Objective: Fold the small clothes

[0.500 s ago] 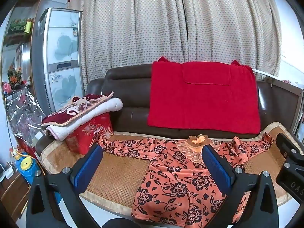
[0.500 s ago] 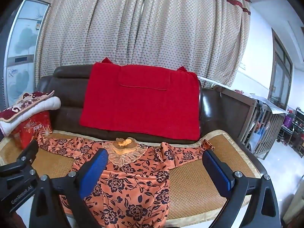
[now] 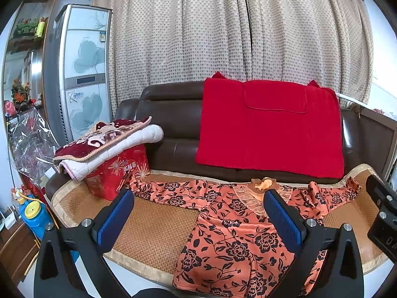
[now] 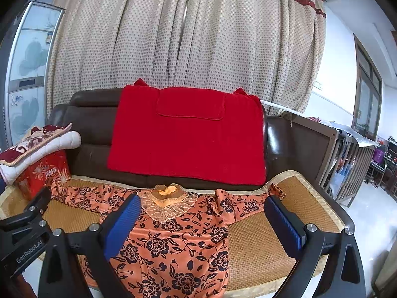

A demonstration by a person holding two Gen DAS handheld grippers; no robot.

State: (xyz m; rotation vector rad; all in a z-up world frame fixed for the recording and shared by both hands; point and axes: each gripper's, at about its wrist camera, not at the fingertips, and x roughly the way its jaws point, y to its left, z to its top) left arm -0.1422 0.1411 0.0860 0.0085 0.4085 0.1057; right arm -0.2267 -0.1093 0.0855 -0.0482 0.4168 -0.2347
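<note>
Here, a brown sofa (image 3: 173, 124) stands before dotted curtains (image 4: 188, 44), with a woven mat (image 3: 153, 233) on its seat. An orange flowered top (image 4: 178, 243) lies flat on the mat, sleeves out, below the red blanket (image 4: 188, 139). Bare mat shows on both sides. The left claw (image 3: 198, 218) and right claw (image 4: 203, 223) hang wide apart, holding nothing.

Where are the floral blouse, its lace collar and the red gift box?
floral blouse (image 4: 173, 248): right wrist view, chest panel.
lace collar (image 4: 165, 209): right wrist view, lace trim.
red gift box (image 3: 119, 176): left wrist view, front face.
</note>
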